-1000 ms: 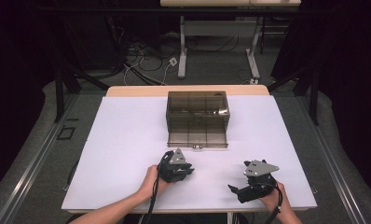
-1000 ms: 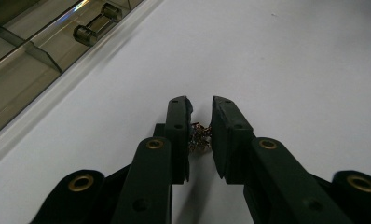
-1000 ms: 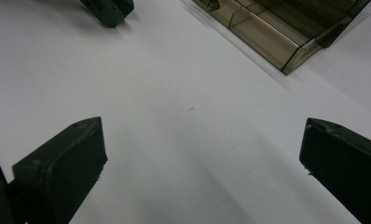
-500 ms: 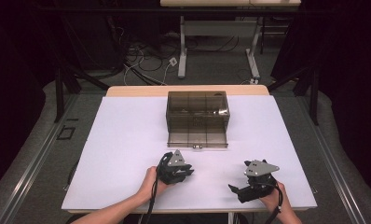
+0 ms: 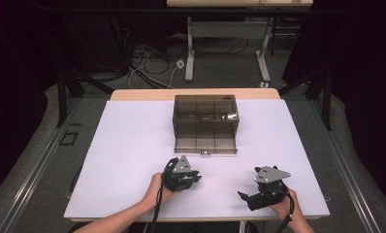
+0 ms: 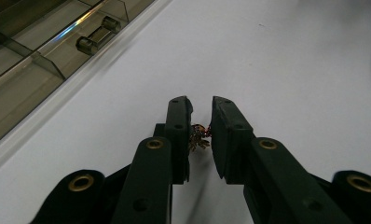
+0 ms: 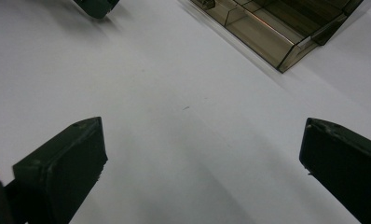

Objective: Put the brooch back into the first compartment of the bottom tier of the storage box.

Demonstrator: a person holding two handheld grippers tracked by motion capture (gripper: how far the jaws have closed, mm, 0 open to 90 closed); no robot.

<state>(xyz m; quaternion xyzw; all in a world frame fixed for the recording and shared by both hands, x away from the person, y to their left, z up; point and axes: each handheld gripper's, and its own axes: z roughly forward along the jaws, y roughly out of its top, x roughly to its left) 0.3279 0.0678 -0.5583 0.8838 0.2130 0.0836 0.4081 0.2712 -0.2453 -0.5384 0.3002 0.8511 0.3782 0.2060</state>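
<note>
- Small reddish-brown tangled object (image 6: 200, 137): pinched between the left gripper (image 6: 201, 121) jaws, low over the white table (image 5: 133, 145), near the smoky clear box (image 5: 205, 124).
- Left hand (image 5: 157, 190): gripper angled toward the box.
- Right gripper (image 7: 202, 154): jaws spread wide, nothing between them, resting by the table's near edge.

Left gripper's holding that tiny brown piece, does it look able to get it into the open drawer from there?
Probably yes. The left gripper is shut on the small brown piece, and the smoky box's open drawer lies just ahead across bare white table. The right gripper sits off to the side, jaws wide.
</note>
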